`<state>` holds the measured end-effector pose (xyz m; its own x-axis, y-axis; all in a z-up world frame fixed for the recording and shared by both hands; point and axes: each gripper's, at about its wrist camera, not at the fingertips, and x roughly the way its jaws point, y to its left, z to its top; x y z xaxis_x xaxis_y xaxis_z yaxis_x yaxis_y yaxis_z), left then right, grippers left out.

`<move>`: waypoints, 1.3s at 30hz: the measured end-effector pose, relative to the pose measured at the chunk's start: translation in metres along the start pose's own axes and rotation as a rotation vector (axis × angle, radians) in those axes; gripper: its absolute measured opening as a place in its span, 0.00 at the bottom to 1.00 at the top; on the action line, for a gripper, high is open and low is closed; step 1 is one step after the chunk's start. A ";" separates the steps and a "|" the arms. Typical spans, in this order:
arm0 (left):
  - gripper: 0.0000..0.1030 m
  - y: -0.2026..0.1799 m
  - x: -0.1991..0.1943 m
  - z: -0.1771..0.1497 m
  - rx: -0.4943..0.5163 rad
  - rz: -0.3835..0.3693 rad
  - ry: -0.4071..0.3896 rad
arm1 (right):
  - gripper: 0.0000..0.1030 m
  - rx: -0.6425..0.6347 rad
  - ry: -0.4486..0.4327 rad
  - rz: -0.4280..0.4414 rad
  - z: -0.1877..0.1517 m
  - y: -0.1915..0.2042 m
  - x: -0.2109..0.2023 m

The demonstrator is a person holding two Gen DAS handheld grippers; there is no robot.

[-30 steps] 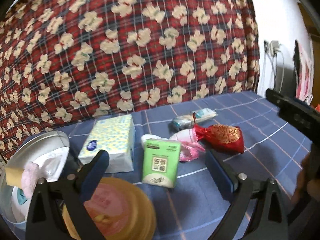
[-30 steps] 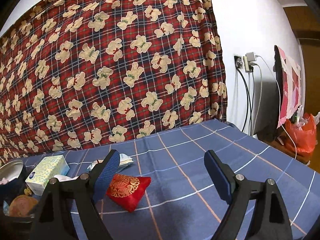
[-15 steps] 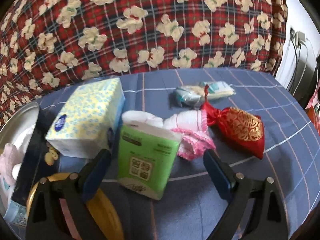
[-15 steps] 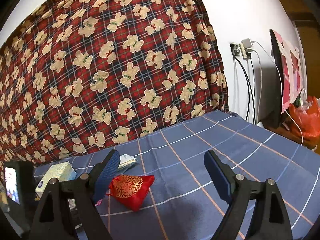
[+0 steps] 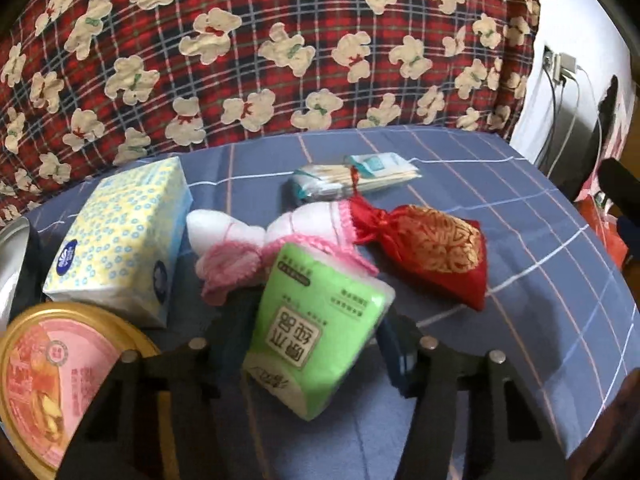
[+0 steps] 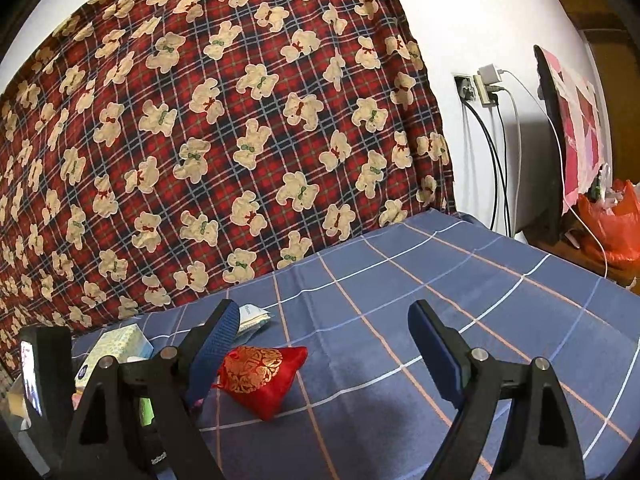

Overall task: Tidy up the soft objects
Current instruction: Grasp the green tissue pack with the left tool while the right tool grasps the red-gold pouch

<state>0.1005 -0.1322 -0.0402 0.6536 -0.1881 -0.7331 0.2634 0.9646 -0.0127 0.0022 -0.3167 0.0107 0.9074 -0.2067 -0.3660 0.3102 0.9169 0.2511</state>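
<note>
In the left wrist view my left gripper (image 5: pixel 312 336) is shut on a green tissue pack (image 5: pixel 316 328), tilted between the jaws just above the blue bedsheet. Behind it lie a pink-and-white sock bundle (image 5: pixel 256 240), a red and gold pouch (image 5: pixel 432 252), a yellow-blue tissue box (image 5: pixel 124 240) and a flat wrapped packet (image 5: pixel 352 176). In the right wrist view my right gripper (image 6: pixel 324 344) is open and empty above the sheet, with the red pouch (image 6: pixel 264 376) just right of its left finger and the tissue box (image 6: pixel 120 344) behind.
A round gold tin with a pink lid (image 5: pixel 52 384) sits at the lower left, a metal tin rim (image 5: pixel 8 248) at the far left. A bear-patterned red plaid blanket (image 6: pixel 224 140) backs the bed. Cables and a wall socket (image 6: pixel 480 88) are at the right, beside an orange bag (image 6: pixel 612 232).
My left gripper moved forward and closed on the green tissue pack, which now tilts between the jaws. My right gripper stayed open and has barely shifted.
</note>
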 end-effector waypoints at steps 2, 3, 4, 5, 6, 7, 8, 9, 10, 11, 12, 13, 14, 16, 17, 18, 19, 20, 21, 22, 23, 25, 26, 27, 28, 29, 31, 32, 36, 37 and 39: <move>0.51 0.000 -0.002 -0.001 0.001 -0.019 -0.004 | 0.85 0.002 -0.003 -0.001 0.000 -0.001 0.000; 0.51 0.000 -0.003 -0.001 0.000 -0.026 -0.010 | 0.85 0.000 -0.002 -0.002 0.000 -0.001 0.000; 0.51 0.000 -0.005 -0.002 0.001 -0.039 -0.017 | 0.85 0.000 -0.001 -0.001 0.000 -0.001 0.000; 0.51 0.000 -0.007 -0.003 -0.001 -0.046 -0.024 | 0.85 -0.001 0.000 -0.002 0.000 -0.002 0.000; 0.51 0.002 -0.011 -0.004 -0.008 -0.055 -0.035 | 0.85 0.001 0.002 -0.001 0.000 -0.002 0.000; 0.51 0.004 -0.017 -0.005 -0.021 -0.078 -0.055 | 0.85 0.002 0.006 -0.001 0.000 -0.002 0.001; 0.51 0.006 -0.023 -0.006 -0.028 -0.102 -0.072 | 0.85 0.003 0.011 -0.001 0.000 -0.003 0.001; 0.51 0.008 -0.031 -0.007 -0.032 -0.129 -0.098 | 0.85 0.004 0.016 -0.003 0.000 -0.003 0.001; 0.51 0.011 -0.039 -0.008 -0.033 -0.146 -0.127 | 0.85 0.005 0.021 -0.002 0.000 -0.004 0.002; 0.51 0.013 -0.047 -0.009 -0.033 -0.156 -0.155 | 0.85 0.005 0.025 -0.002 -0.001 -0.004 0.003; 0.51 0.016 -0.054 -0.010 -0.033 -0.167 -0.177 | 0.85 0.006 0.034 0.002 -0.001 -0.004 0.004; 0.51 0.018 -0.059 -0.011 -0.034 -0.179 -0.194 | 0.85 0.005 0.044 0.007 -0.002 -0.003 0.006; 0.51 0.022 -0.065 -0.012 -0.040 -0.198 -0.215 | 0.85 0.004 0.061 0.017 -0.003 -0.003 0.009; 0.51 0.031 -0.075 -0.013 -0.055 -0.210 -0.251 | 0.85 -0.005 0.114 0.041 -0.007 0.001 0.018; 0.51 0.035 -0.079 -0.013 -0.058 -0.208 -0.264 | 0.85 -0.011 0.137 0.052 -0.009 0.003 0.022; 0.51 0.040 -0.083 -0.013 -0.061 -0.199 -0.280 | 0.85 -0.023 0.168 0.065 -0.013 0.007 0.027; 0.51 0.043 -0.087 -0.013 -0.063 -0.183 -0.298 | 0.85 -0.035 0.192 0.076 -0.015 0.010 0.031; 0.51 0.048 -0.092 -0.013 -0.065 -0.164 -0.319 | 0.85 -0.053 0.223 0.089 -0.018 0.015 0.035; 0.51 0.052 -0.094 -0.013 -0.069 -0.159 -0.329 | 0.85 -0.064 0.250 0.096 -0.020 0.019 0.039; 0.51 0.058 -0.097 -0.013 -0.080 -0.156 -0.339 | 0.85 -0.067 0.267 0.101 -0.022 0.021 0.043; 0.51 0.065 -0.100 -0.012 -0.094 -0.151 -0.350 | 0.85 -0.063 0.287 0.102 -0.023 0.024 0.047; 0.51 0.076 -0.103 -0.011 -0.107 -0.127 -0.367 | 0.85 -0.048 0.328 0.102 -0.023 0.028 0.056; 0.51 0.083 -0.104 -0.010 -0.114 -0.106 -0.377 | 0.85 -0.039 0.350 0.105 -0.022 0.030 0.061; 0.51 0.086 -0.105 -0.010 -0.117 -0.098 -0.379 | 0.85 -0.035 0.364 0.102 -0.020 0.033 0.066; 0.51 0.090 -0.106 -0.010 -0.124 -0.093 -0.379 | 0.85 -0.043 0.376 0.095 -0.019 0.036 0.072; 0.51 0.094 -0.105 -0.010 -0.136 -0.095 -0.377 | 0.85 -0.061 0.393 0.080 -0.019 0.040 0.079; 0.51 0.101 -0.104 -0.011 -0.152 -0.102 -0.370 | 0.85 -0.098 0.408 0.041 -0.020 0.051 0.093; 0.51 0.103 -0.103 -0.011 -0.157 -0.103 -0.368 | 0.85 -0.117 0.431 0.033 -0.022 0.056 0.100; 0.51 0.114 -0.109 -0.012 -0.162 -0.080 -0.393 | 0.85 -0.135 0.527 0.034 -0.036 0.063 0.119; 0.51 0.120 -0.110 -0.011 -0.170 -0.061 -0.402 | 0.85 -0.126 0.544 0.046 -0.038 0.063 0.121; 0.51 0.130 -0.111 -0.011 -0.195 -0.040 -0.408 | 0.82 -0.124 0.541 0.057 -0.037 0.063 0.120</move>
<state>0.0550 0.0162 0.0321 0.8821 -0.2452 -0.4023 0.1807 0.9646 -0.1919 0.1203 -0.2711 -0.0511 0.6368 0.0186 -0.7708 0.1999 0.9616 0.1883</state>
